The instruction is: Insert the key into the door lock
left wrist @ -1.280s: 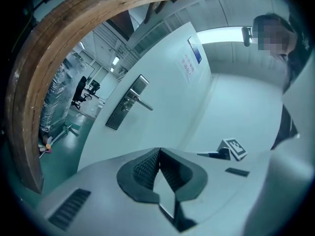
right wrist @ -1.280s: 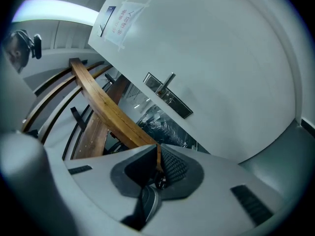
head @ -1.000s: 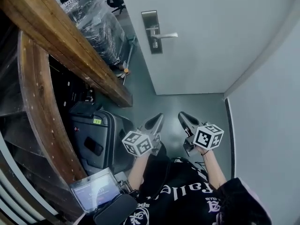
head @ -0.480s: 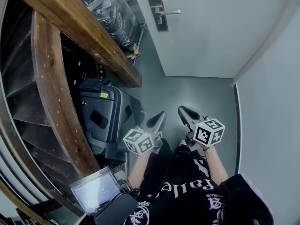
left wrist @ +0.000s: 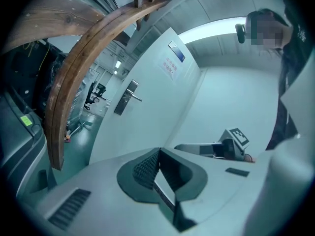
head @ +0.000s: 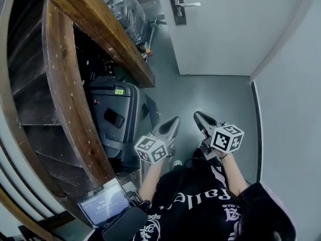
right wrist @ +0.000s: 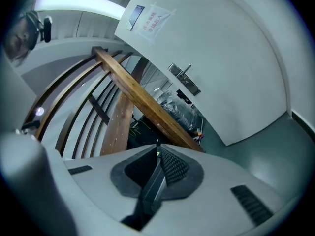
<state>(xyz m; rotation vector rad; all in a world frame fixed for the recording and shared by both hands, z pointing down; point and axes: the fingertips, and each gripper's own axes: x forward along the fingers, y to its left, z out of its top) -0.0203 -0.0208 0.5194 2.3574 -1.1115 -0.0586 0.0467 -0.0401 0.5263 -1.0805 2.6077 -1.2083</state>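
Door lock point(head: 179, 4) drifted toward frame top; my left tongs point(head: 175, 120) and right tongs point(head: 197, 116) are closed, seemingly keyless, so I should locate key first.

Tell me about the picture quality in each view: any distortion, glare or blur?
Head view: evenly lit, sharp, no glare on the door. Left gripper view: heavy fisheye, dark corners, ceiling light blown out. Right gripper view: same fisheye, door outline bulging.
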